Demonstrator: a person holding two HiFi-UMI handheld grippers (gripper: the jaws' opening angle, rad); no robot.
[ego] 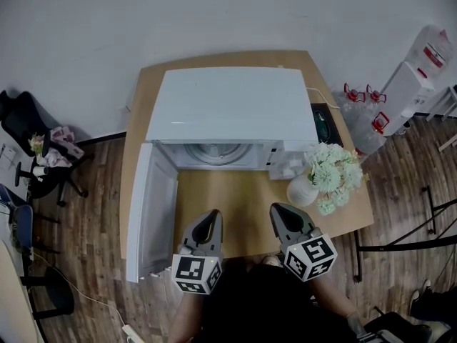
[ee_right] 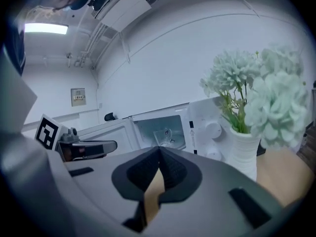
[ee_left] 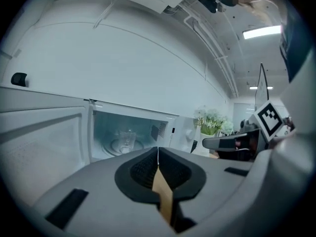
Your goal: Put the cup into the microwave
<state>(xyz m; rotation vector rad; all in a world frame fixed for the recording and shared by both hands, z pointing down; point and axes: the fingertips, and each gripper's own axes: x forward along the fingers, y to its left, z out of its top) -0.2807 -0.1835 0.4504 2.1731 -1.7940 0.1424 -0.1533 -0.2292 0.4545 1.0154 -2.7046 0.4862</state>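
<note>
A white microwave (ego: 232, 106) stands on the wooden table (ego: 235, 199) with its door (ego: 151, 216) swung open to the left. A clear glass cup (ee_left: 127, 139) stands upright on the turntable inside, and it also shows in the right gripper view as the cup (ee_right: 165, 136). In the head view only the turntable (ego: 218, 153) can be made out. My left gripper (ego: 209, 218) hangs over the table's near edge in front of the opening, shut and empty, its jaws (ee_left: 158, 150) pressed together. My right gripper (ego: 283, 213) is beside it, also shut and empty (ee_right: 159, 148).
A white vase of pale flowers (ego: 325, 174) stands on the table right of the microwave, close to my right gripper. Large water bottles (ego: 360, 120) sit on the floor at the right. An office chair (ego: 36, 148) is at the left.
</note>
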